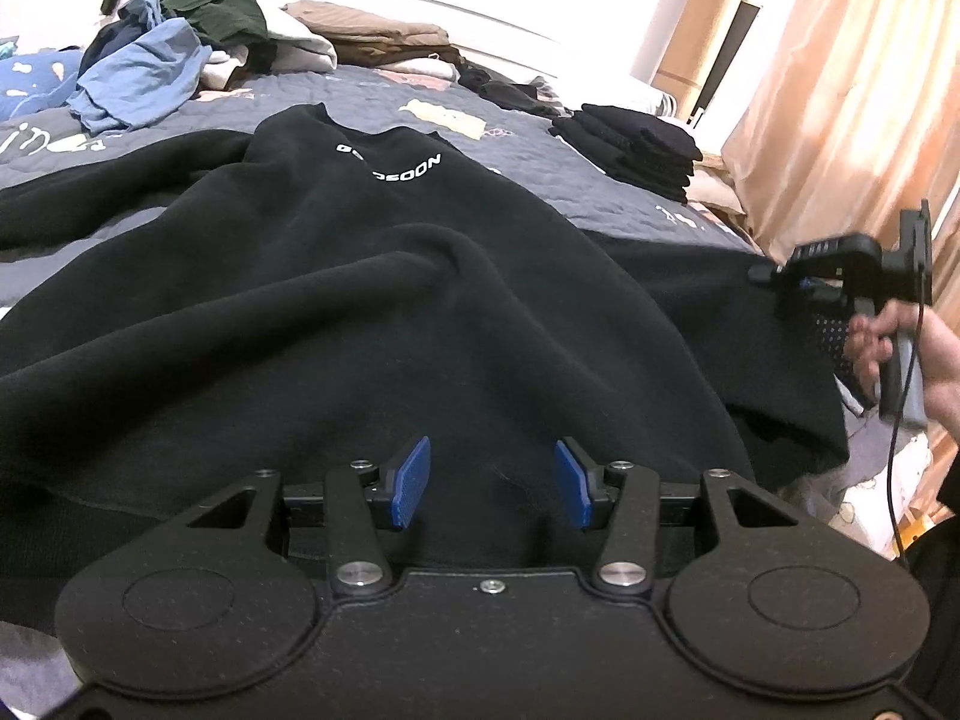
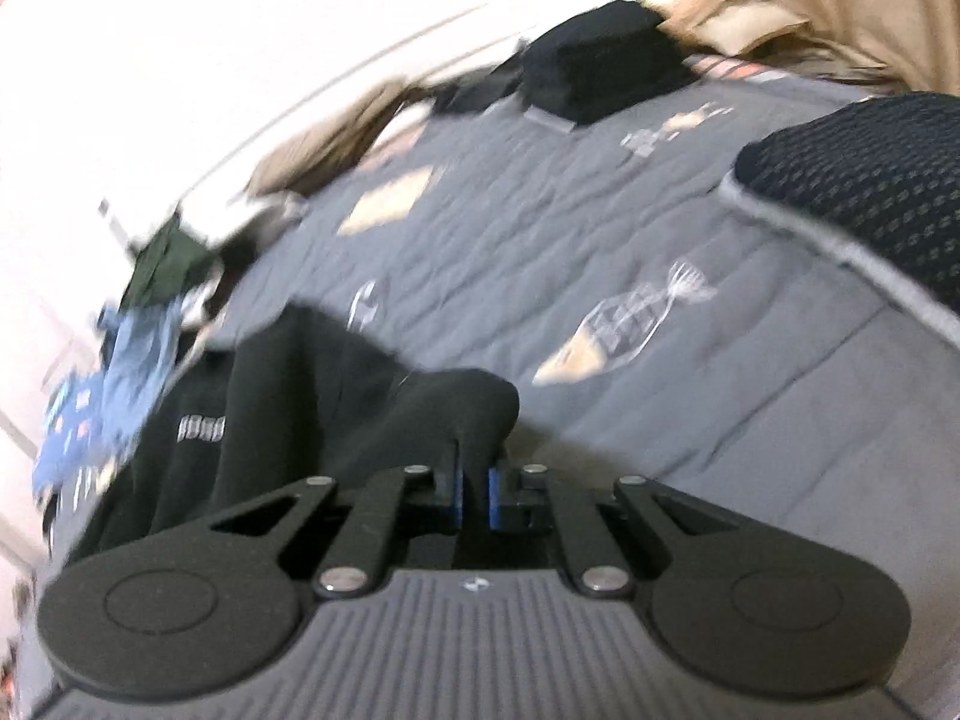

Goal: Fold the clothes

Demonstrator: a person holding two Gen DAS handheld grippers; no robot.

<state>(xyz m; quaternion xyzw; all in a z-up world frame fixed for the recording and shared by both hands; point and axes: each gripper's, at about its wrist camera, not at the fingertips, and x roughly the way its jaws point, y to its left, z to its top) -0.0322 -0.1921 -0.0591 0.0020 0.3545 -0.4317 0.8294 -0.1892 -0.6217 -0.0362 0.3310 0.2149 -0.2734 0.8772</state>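
Sweatshirt [image 1: 372, 276], black, sprawls over the grey quilt [image 1: 540, 168]; right gripper [image 2: 474, 489], angled downward, pinches its edge, while left gripper [image 1: 492, 480] hovers spread above the near hem.

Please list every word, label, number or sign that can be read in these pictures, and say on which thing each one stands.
"G...SOON": white letters below the collar of the black sweatshirt; a fold hides the middle letters.
White print on the same sweatshirt in the right wrist view: too blurred to read.
White script on the grey bedspread, at the far left edge of the left wrist view: cut off, not readable.
Small logo on the right gripper body: too small to read.
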